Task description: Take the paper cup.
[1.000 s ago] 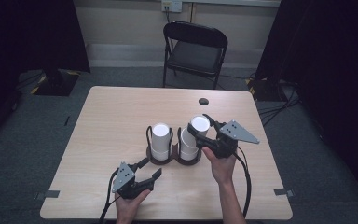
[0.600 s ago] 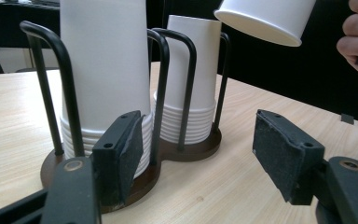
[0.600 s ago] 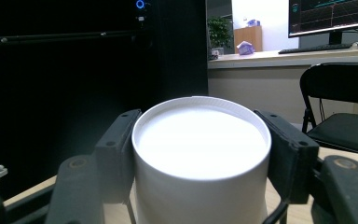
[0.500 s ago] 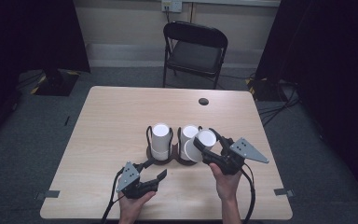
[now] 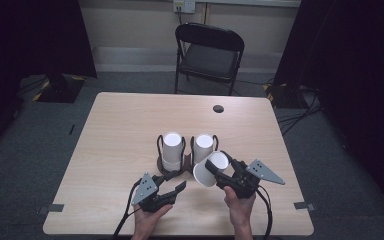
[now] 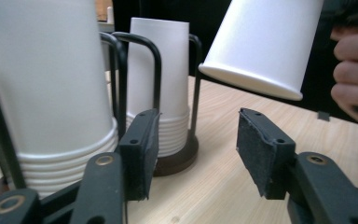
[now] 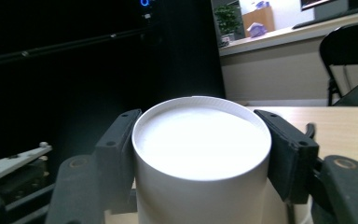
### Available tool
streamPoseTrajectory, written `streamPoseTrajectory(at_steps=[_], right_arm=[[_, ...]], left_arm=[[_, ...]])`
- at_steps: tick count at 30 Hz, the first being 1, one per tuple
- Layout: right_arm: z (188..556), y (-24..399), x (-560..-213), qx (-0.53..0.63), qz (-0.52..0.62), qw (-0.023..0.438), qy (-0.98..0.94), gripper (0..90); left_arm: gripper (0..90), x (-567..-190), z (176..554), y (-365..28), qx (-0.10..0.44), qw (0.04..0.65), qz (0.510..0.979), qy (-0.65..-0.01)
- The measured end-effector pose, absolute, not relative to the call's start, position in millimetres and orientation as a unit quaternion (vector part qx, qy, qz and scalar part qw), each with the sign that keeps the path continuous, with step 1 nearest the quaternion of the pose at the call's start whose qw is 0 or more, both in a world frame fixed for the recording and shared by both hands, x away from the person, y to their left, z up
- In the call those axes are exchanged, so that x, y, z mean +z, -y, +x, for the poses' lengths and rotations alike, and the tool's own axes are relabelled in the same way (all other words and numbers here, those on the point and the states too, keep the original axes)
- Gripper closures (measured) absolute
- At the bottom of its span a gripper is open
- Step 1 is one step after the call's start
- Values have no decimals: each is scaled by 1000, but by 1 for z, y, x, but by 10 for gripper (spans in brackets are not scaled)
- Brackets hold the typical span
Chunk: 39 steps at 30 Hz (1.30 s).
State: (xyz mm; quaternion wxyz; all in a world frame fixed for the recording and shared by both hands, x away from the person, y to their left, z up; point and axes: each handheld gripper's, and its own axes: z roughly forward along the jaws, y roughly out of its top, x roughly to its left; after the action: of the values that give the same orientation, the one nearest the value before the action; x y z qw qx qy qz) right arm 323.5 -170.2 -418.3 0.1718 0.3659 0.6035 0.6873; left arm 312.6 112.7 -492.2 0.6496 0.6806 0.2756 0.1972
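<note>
The right gripper [image 5: 219, 173] grips a tilted white paper cup [image 5: 211, 169] between its fingers just right of the two-stack cup holder [image 5: 184, 150], while the left gripper [image 5: 174, 183], fingers wide apart, sits just in front of that holder on the bench [image 5: 120, 125].

- Left gripper [image 5: 176, 186] low over the near table edge, jaws spread apart, nothing between the pads [image 6: 142, 149].
- Left hand [image 5: 150, 216] under it, forearm entering from the bottom.
- Right gripper [image 5: 219, 171] raised, tilted left, jaws clamped on a white paper cup [image 5: 209, 169].
- Right hand [image 5: 239, 200] gripping behind it.
</note>
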Motion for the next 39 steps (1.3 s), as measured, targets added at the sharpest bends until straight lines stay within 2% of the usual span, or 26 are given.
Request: streamPoseTrajectory(at_steps=[10,28,39], right_arm=[[323,171,-439,705,387,113,-583,354],[321,163,-441,722,385,51,-573,354],[324,160,-448,725,398,14,-561,354]], left_arm=[[545,-497,315,-101,190,649,692,-253],[600,-497,319,-87,202,684,664,-224],[615,-499,318,-84,218,681,664,-219]])
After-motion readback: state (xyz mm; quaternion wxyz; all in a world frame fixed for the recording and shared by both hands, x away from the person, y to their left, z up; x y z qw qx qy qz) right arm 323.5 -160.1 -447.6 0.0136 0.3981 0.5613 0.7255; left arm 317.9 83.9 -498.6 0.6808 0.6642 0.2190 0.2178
